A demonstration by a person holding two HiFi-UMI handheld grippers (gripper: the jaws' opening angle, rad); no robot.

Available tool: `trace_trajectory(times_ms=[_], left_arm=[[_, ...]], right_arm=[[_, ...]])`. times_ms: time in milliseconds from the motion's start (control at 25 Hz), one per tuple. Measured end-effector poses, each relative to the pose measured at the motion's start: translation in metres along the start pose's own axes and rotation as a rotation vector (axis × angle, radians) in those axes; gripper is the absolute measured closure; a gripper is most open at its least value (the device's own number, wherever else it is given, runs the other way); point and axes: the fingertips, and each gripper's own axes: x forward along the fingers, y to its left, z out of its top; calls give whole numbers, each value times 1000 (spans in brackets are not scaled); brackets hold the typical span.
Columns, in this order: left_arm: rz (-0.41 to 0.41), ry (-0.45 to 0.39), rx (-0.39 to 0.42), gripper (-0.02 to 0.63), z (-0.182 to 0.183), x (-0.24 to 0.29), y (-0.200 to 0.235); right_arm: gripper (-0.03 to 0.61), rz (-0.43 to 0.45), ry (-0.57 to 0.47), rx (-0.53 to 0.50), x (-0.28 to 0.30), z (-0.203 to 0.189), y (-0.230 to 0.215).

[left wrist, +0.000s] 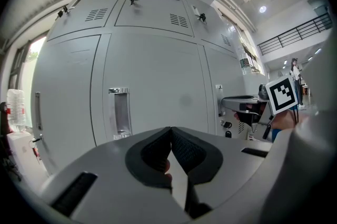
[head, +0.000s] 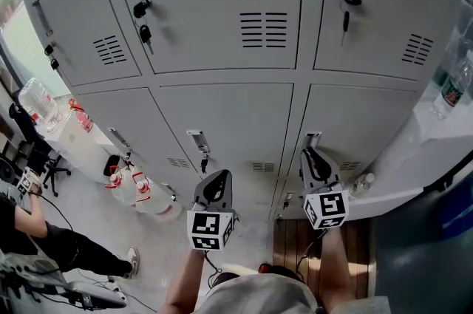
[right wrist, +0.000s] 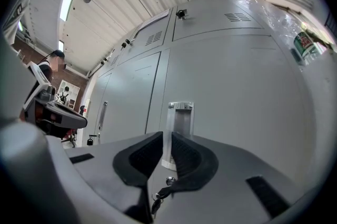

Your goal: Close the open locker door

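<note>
The locker door [right wrist: 237, 91] stands directly ahead of the right gripper [right wrist: 166, 136] and appears flush with its neighbours; no door is visibly ajar. The right jaws stand almost together, leaving a thin slit that holds nothing, and the handle [right wrist: 180, 117] lines up just beyond that slit. The left gripper [left wrist: 171, 129] has its jaws fully together on nothing, with another handle [left wrist: 118, 112] ahead and to the left of them. Risk: if the latch has not caught, the door can swing back out once pressure is removed. A push on smooth painted sheet steel can let the tips skid sideways. The key [right wrist: 156, 197] hanging just below the right jaws can snag on a tip. The handle is a bright metal recessed rectangle. The pads [right wrist: 142, 157] are black, finely ribbed and wedge-shaped.
</note>
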Motion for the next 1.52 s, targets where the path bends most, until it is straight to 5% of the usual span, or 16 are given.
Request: trace_trajectory(times_ms=[600, 920, 1520], left_arm=[[-176, -69, 48, 592, 26, -41, -38], [-278, -69, 55, 592, 14, -90, -55], [-360, -40, 53, 592, -26, -196, -59]], right_arm=[[526, -170, 6, -12, -117, 27, 16], [538, -276, 40, -2, -183, 27, 54], [552, -344, 104, -3, -278, 11, 149]])
